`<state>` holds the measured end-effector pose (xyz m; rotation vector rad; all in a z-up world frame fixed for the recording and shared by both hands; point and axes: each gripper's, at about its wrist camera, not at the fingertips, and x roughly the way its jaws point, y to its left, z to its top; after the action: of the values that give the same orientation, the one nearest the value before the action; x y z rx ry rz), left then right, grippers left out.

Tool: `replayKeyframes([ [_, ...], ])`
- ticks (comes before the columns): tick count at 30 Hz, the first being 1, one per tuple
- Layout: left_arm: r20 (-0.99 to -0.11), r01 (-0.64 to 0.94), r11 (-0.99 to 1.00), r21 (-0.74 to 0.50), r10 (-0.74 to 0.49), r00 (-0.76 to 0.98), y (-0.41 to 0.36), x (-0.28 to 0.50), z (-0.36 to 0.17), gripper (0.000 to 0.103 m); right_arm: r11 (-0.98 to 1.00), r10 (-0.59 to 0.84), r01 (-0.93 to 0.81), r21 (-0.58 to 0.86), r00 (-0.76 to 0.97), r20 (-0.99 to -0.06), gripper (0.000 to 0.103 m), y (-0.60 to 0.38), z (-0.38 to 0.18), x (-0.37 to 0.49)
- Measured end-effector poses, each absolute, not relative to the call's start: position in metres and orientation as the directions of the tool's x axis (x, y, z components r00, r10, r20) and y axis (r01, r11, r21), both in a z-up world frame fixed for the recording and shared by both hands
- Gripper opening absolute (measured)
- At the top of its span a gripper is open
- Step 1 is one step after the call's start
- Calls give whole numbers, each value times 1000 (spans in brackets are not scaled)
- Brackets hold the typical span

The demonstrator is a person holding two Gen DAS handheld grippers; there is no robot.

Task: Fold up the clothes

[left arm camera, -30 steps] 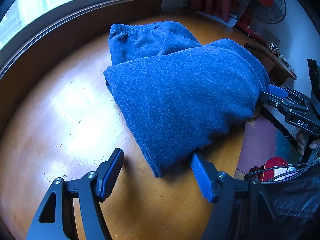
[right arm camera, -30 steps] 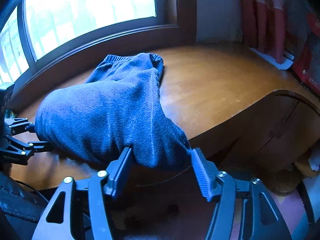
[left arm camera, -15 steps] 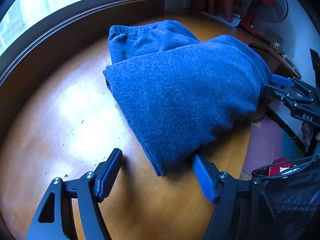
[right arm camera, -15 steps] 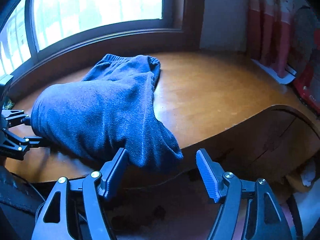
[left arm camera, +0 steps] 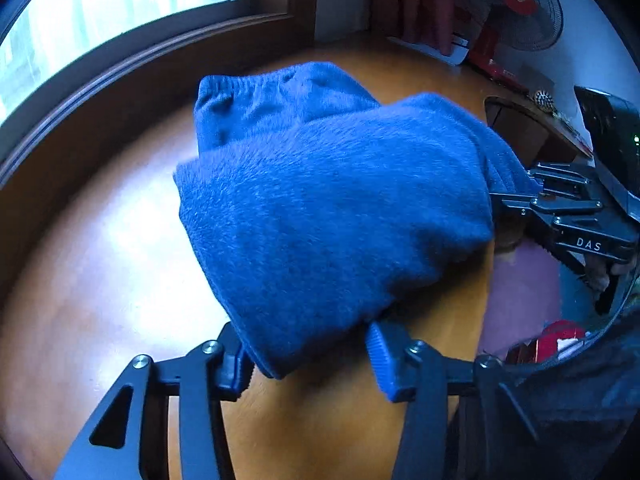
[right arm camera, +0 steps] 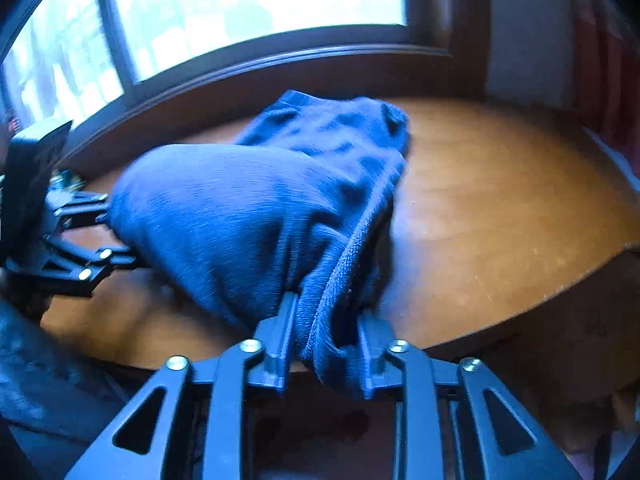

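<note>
One blue fleece garment (left arm camera: 328, 216) lies doubled over on one glossy brown wooden table (left arm camera: 100, 280) — a single piece of clothing. Two black two-finger grippers are in sight: the left gripper (left arm camera: 308, 356) and the right gripper (right arm camera: 326, 336). Beyond the table stand one wood-framed window (right arm camera: 248, 8) and one red-hubbed electric fan (left arm camera: 520, 4).

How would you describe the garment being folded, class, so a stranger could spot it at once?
Start at the wooden table under the window. On it lies the blue fleece garment, doubled over, its elastic waistband toward the window. It is the only cloth there, with the left claw and the right claw at its near end.
</note>
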<state>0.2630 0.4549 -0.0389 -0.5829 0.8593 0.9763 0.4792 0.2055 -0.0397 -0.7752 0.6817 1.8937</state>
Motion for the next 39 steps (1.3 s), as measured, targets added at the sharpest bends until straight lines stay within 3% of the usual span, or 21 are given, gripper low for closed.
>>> replayKeyframes([
  [5,-786,-883,441,-163,483,386,467,251,11,43,-442,574,-855,272,-503,-646,21,207,11,503],
  [10,-736,-900,384,-204,546,400,504,250,36,43,-458,595,-822,337,-566,-571,21,256,29,517],
  [22,-792,-979,135,-151,576,202,635,251,-1,46,-392,550,-802,451,-597,-584,23,425,-4,518],
  [26,-801,-995,61,-74,590,96,667,260,-11,53,-299,508,-804,513,-590,-628,24,483,-36,524],
  [30,-809,-995,-5,-98,583,77,690,258,-24,60,-245,450,-761,601,-638,-625,25,506,-57,537],
  [33,-811,-991,-42,-127,579,79,694,254,-26,66,-235,446,-713,660,-683,-579,31,493,-51,559],
  [36,-813,-987,-70,-142,577,76,693,254,-27,68,-234,468,-700,674,-689,-553,51,466,-40,578],
  [39,-813,-984,-93,-150,577,69,691,254,-27,68,-288,459,-678,676,-717,-524,55,446,-32,579],
])
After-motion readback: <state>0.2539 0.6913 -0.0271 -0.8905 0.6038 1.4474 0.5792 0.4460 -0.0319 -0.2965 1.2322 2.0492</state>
